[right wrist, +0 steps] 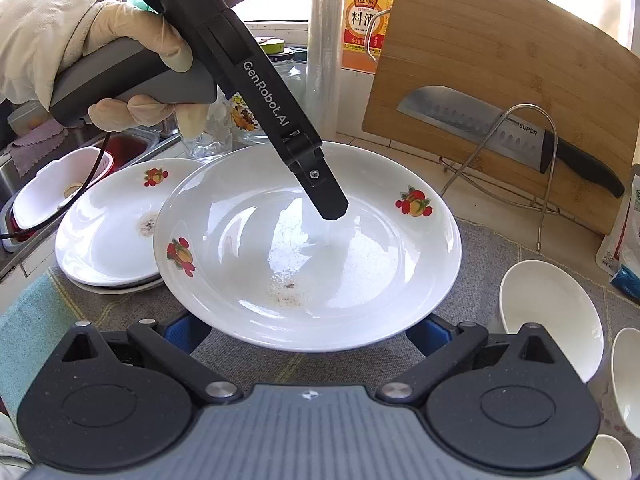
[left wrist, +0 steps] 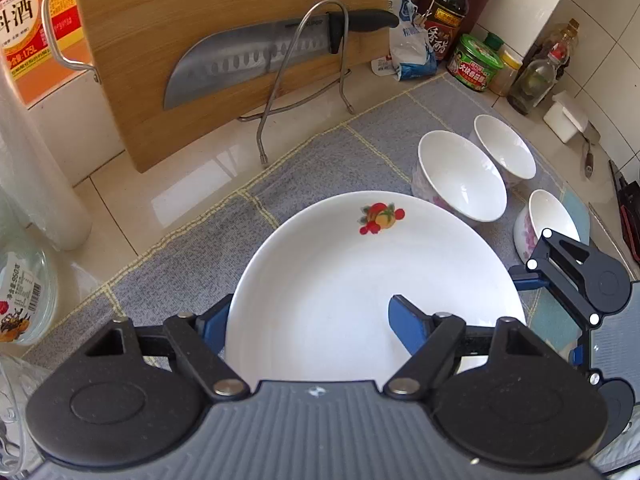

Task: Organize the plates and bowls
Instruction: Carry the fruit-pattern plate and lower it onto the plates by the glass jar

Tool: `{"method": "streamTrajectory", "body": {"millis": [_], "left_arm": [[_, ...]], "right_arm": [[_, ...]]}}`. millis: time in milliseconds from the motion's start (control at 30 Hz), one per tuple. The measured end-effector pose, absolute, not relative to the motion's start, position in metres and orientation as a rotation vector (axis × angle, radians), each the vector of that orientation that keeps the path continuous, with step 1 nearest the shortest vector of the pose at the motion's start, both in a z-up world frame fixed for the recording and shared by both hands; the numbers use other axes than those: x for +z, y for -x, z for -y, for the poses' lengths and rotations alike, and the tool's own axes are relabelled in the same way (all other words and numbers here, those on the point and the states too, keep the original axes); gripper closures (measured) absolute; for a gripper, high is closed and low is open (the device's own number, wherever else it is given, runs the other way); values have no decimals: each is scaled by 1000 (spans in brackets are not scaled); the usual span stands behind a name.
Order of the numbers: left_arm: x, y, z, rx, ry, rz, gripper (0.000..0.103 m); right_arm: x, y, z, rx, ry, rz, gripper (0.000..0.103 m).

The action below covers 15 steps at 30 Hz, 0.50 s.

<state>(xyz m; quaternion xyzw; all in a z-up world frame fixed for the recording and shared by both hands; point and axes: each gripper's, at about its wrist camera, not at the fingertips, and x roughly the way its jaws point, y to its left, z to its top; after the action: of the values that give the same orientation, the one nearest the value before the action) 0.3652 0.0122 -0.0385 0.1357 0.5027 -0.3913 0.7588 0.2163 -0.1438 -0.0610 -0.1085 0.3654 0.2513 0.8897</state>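
Three bowls (left wrist: 460,176) stand together on the grey mat (left wrist: 320,152), right of the plate.
Mat covers the counter. Cutting board (left wrist: 200,20) leans upright in a wire rack behind it.
White plate (left wrist: 340,272) with fruit prints sits tilted over the mat, crumbs in its well, beside a stack of plates (right wrist: 108,232).
Left gripper (left wrist: 308,316), in a gloved hand (right wrist: 120,40), is clamped on the plate, one finger over and one under.
Right gripper (right wrist: 306,332): jaws wide, tips hidden under the near rim; can't tell if it grips.
Knife (left wrist: 240,56) rests across the board.
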Motion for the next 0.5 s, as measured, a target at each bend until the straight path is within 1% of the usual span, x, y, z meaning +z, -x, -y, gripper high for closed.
{"method": "streamTrajectory", "body": {"millis": [500], "left_arm": [[-24,-328,-56,-765,-243,-1069,24]], "right_arm": [[-51,-193,118,619,263,-730,0]]}}
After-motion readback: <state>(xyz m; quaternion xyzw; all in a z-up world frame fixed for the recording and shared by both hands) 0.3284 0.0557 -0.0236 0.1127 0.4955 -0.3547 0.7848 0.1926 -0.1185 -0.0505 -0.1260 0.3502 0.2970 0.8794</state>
